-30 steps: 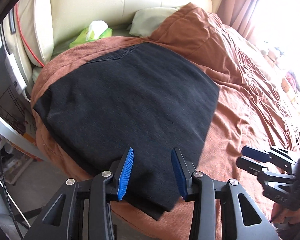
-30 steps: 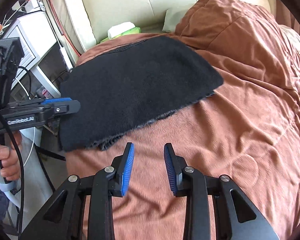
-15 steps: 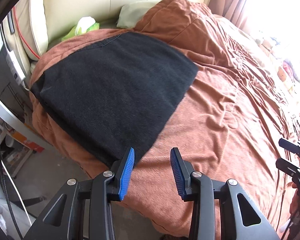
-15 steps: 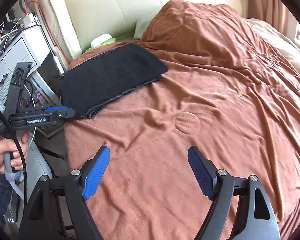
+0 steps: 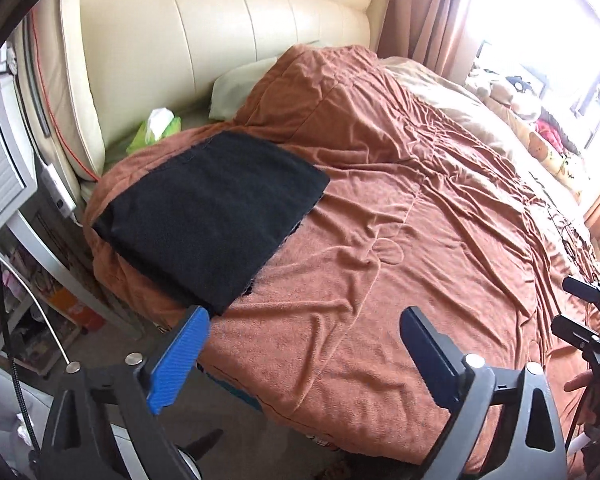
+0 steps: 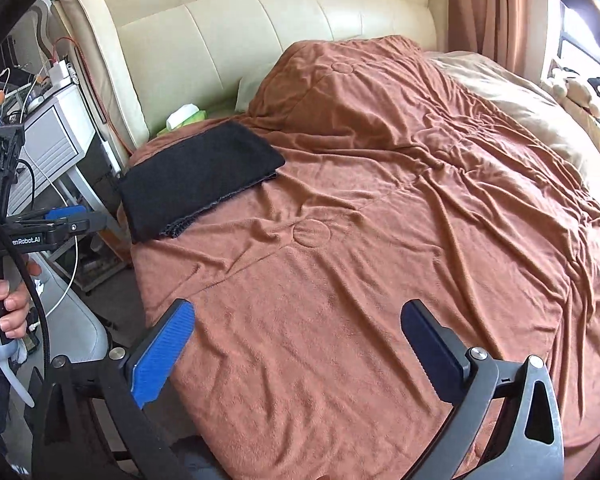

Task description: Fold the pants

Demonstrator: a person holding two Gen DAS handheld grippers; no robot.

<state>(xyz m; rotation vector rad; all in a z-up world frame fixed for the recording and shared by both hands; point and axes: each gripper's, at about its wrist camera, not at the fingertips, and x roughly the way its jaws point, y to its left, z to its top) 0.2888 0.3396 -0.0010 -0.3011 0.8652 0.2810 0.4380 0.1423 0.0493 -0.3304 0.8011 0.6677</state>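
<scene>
Bed point(image 5: 380, 264) under rust-brown blanket point(image 6: 380, 240). Pants point(image 5: 208, 216), black, folded into flat rectangle, lie at blanket's near-left corner by the headboard point(image 5: 228, 32). Left claw point(image 5: 304, 354) opening wide, nothing between. Right claw point(image 6: 298, 352) likewise opening, empty, well apart from pants.

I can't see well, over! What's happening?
Left gripper and right gripper opening, both empty. Pants folded on blanket. Nothing in the way.
</scene>
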